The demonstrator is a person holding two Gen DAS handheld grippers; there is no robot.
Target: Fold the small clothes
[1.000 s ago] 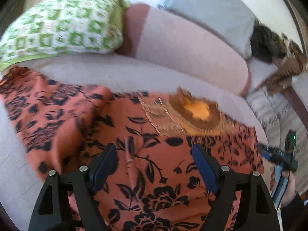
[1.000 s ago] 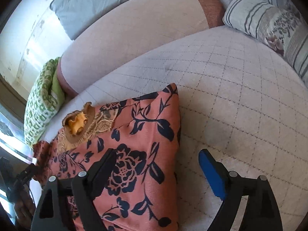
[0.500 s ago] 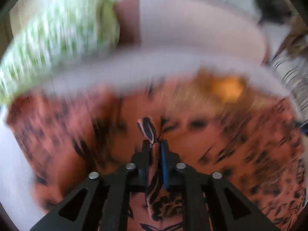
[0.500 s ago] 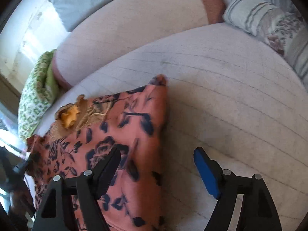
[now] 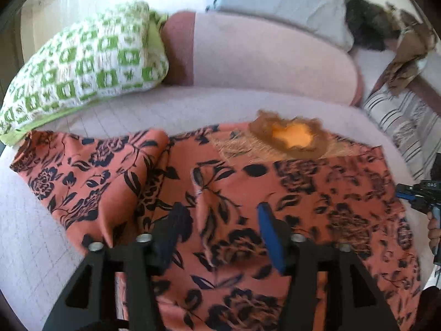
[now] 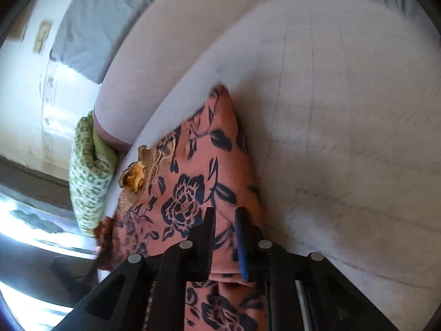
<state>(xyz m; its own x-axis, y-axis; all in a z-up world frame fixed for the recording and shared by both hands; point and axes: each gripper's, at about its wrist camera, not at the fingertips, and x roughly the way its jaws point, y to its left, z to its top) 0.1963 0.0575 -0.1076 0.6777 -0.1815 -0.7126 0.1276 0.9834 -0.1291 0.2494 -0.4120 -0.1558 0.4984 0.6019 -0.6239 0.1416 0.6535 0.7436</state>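
Left claw [image 5: 217, 234] just let go, opening over floral garment [image 5: 303, 193]; right claw [image 6: 224, 237] closing, pinching its 3 o'clock edge.

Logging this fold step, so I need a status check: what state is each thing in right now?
Floral garment: spread on the bed, rumpled, a raised fold at its middle.
Left gripper: jaws opening, astride that fold, not pressing it.
Right gripper: jaws closing on the garment's edge.
Green pillow: lying at the bed's head.
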